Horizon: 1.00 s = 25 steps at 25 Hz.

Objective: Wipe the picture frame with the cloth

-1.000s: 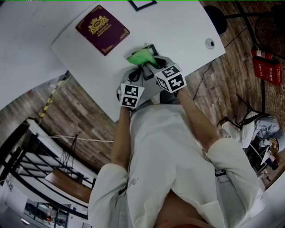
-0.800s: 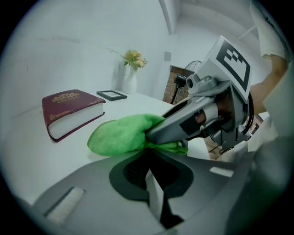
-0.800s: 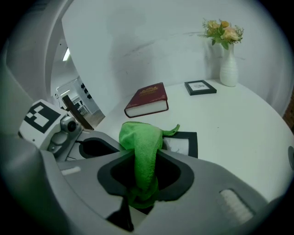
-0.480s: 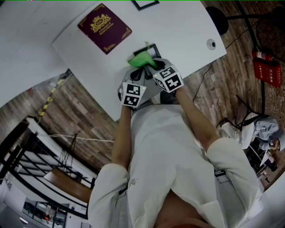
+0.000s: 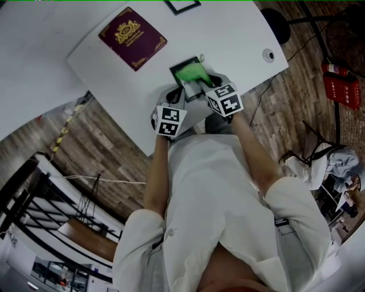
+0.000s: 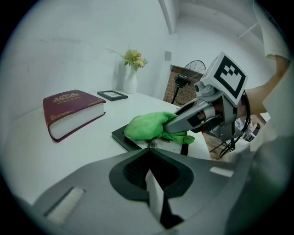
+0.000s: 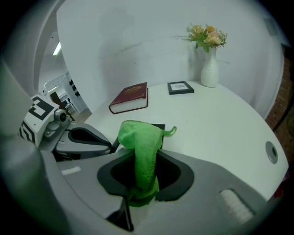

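A: Start closest in. What are the two grippers doing?

B: The left gripper (image 6: 149,147) has its jaws drawn together, with nothing between them that I can see. Its tips sit right at the near edge of the picture frame (image 6: 124,137). The right gripper (image 7: 140,153) is clamped on the green cloth (image 6: 146,126), which runs through its jaws and bunches out past the tips.

A: And where is the cloth relative to the frame?

B: On it. In the head view the black-rimmed frame lies flat on the white table (image 5: 228,34), at twelve o'clock from the grippers and near the table's edge. The cloth bundle rests on the frame's face, and a strip of pale mat shows on the near side. Seen from the frame, the right gripper comes in from about four o'clock and the left from about seven.

A: What lies farther out?

B: A maroon book (image 5: 132,38) with gold ornament on its cover lies flat at ten o'clock from the frame, well apart from it. Beyond that, at twelve o'clock, a second small black frame (image 5: 182,5) lies at the top edge of the head view. A round grommet (image 5: 268,55) sits in the tabletop between two and three o'clock. Farthest back, the right gripper view shows a white vase (image 7: 209,73) of flowers standing just beside the small black frame, at its two o'clock.
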Motion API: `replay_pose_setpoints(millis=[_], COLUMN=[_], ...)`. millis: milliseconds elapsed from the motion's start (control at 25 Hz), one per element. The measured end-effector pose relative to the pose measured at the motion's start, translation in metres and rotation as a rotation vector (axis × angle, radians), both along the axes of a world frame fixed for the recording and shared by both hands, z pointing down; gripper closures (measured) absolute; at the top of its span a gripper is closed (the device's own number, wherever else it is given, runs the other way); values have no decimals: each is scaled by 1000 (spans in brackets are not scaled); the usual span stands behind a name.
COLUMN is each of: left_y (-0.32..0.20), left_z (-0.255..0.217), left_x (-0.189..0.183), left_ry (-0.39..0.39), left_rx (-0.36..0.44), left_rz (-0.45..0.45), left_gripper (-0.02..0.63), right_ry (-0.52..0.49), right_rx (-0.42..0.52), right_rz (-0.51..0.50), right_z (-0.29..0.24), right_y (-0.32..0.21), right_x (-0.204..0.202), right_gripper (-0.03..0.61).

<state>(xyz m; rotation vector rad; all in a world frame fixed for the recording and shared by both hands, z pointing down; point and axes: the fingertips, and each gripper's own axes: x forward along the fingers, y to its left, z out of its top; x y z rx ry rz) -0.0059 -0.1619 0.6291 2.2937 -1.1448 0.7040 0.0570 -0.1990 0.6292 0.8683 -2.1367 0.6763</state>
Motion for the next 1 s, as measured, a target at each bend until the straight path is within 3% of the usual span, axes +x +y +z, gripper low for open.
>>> replay_pose_setpoints(millis=[320,480,760,1000], left_y=[0,-1,0,0], left_z=[0,1,1,1], left_x=[-1,-2,-2,-2], left_ry=[2,5,2,1], left_rx=[3,3,6,9], left_rz=[8,13,22,24], left_gripper=[594,594,594,594], right_ry=[69,59,-28,-71], right_rx=[26,54,53,-11], right_rz=[137,169,136,66], right_z=[-5,-21,-42,-21], right_y=[-9,-6,28,58], right_x=[57,66,28,-19], right_gripper=[486,486,486,486])
